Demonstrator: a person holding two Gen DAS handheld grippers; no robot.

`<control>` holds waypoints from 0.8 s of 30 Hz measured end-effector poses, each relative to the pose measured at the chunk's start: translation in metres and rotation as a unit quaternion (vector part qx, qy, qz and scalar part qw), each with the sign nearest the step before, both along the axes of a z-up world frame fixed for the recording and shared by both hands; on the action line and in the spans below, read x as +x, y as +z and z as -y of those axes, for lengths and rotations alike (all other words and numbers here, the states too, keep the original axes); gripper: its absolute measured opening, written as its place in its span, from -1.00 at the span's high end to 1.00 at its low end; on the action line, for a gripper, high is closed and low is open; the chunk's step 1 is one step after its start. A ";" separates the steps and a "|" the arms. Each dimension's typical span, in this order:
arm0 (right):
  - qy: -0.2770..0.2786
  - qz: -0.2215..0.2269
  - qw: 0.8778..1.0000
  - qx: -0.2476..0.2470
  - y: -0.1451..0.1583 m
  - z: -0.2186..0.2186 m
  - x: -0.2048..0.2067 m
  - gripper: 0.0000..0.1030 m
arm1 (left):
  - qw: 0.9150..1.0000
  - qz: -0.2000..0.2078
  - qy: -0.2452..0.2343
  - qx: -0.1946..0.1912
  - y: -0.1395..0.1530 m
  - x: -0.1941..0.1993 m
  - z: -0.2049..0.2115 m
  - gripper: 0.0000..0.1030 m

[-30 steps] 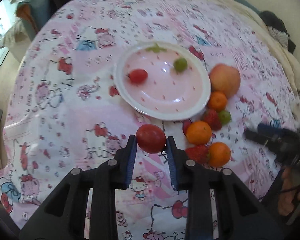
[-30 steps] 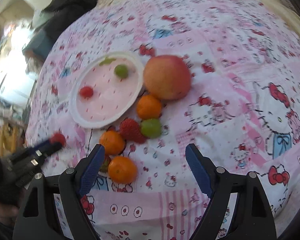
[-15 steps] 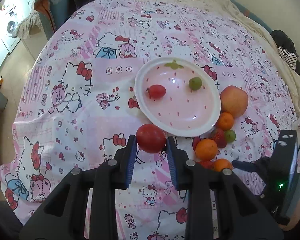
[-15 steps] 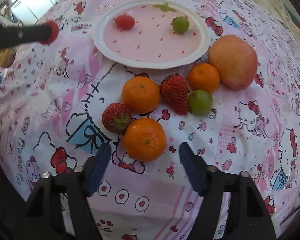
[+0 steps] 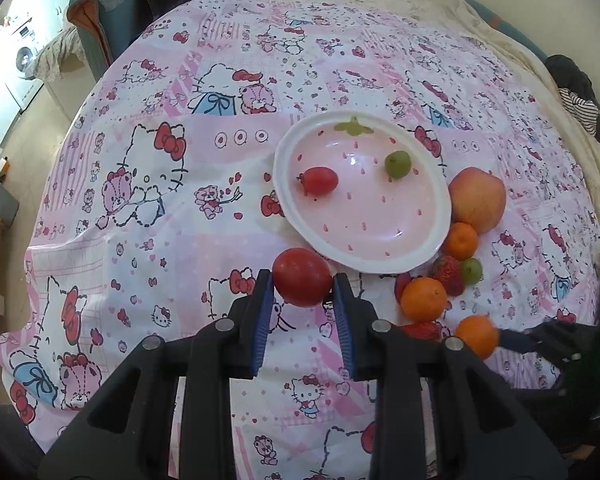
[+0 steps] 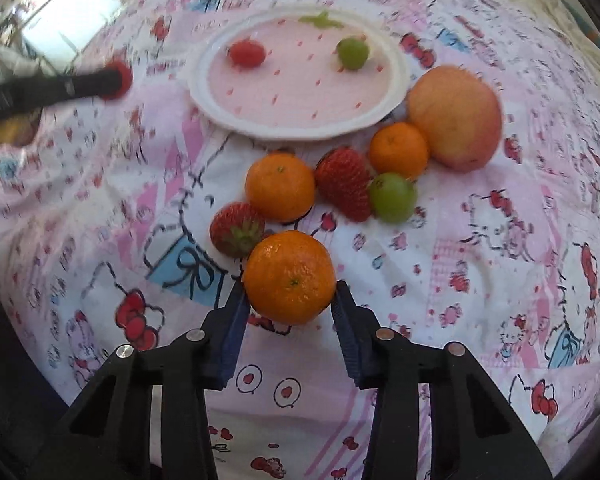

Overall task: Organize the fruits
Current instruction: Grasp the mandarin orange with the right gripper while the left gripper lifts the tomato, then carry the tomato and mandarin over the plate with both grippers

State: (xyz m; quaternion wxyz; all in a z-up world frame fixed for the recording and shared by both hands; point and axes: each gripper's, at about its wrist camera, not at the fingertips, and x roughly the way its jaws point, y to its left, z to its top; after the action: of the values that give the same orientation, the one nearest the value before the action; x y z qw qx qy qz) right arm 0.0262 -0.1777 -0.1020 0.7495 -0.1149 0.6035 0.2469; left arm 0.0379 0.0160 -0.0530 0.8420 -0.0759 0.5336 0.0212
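A: Gripping a round red tomato [image 5: 302, 277] between its blue pads, the left claw [image 5: 302, 292] holds the fruit clear of the cartoon-cat bedsheet [image 5: 148, 208], just short of the near rim of the pink plate [image 5: 440, 216].

B: And the right claw [image 6: 290, 300]?

A: Its jaws have just been closing; a mandarin [image 6: 290, 277] sits between them, and both pads appear to touch its sides. The fruit lies at the near end of the cluster, against a strawberry [image 6: 236, 229].

B: What lies on the plate?

A: A small red tomato [image 5: 319, 180] on the left and a green grape [image 5: 397, 163] on the right, well apart.

B: And beside it?

A: On the sheet by the plate's right edge: an apple [image 6: 456, 117], a small mandarin [image 6: 398, 150] touching it, a second green grape [image 6: 392, 197], a larger strawberry [image 6: 345, 182], and another mandarin [image 6: 280, 186]. All rest close together, between the plate and the right claw.
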 end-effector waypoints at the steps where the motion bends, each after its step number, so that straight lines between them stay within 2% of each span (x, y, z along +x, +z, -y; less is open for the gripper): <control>1: -0.007 0.006 1.000 0.009 0.006 0.004 0.000 0.15 | 1.000 0.000 0.001 0.000 -0.001 0.000 0.000 0.50; 5: -0.025 0.025 0.999 0.029 0.023 0.015 0.001 0.15 | 1.000 0.007 0.006 0.012 -0.003 0.000 -0.003 0.50; 10: -0.054 0.033 0.997 0.051 0.031 0.024 0.015 0.15 | 0.999 0.020 0.005 0.025 -0.001 -0.002 -0.006 0.50; 14: -0.081 0.037 0.993 0.079 0.040 0.027 0.021 0.15 | 1.000 0.013 0.007 0.027 0.000 0.001 -0.009 0.50; 18: -0.121 0.050 0.984 0.119 0.058 0.050 0.028 0.15 | 0.999 0.018 0.010 0.024 0.013 0.007 -0.011 0.50; 24: -0.156 0.079 0.973 0.153 0.083 0.072 0.045 0.15 | 0.998 0.046 -0.014 0.032 0.039 0.019 -0.003 0.50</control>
State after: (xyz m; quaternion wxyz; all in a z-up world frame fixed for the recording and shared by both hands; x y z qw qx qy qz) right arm 0.0713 -0.2498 -0.0192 0.8328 0.0777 0.5076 0.2070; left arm 0.0570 0.0188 -0.0144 0.8679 -0.0428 0.4943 0.0228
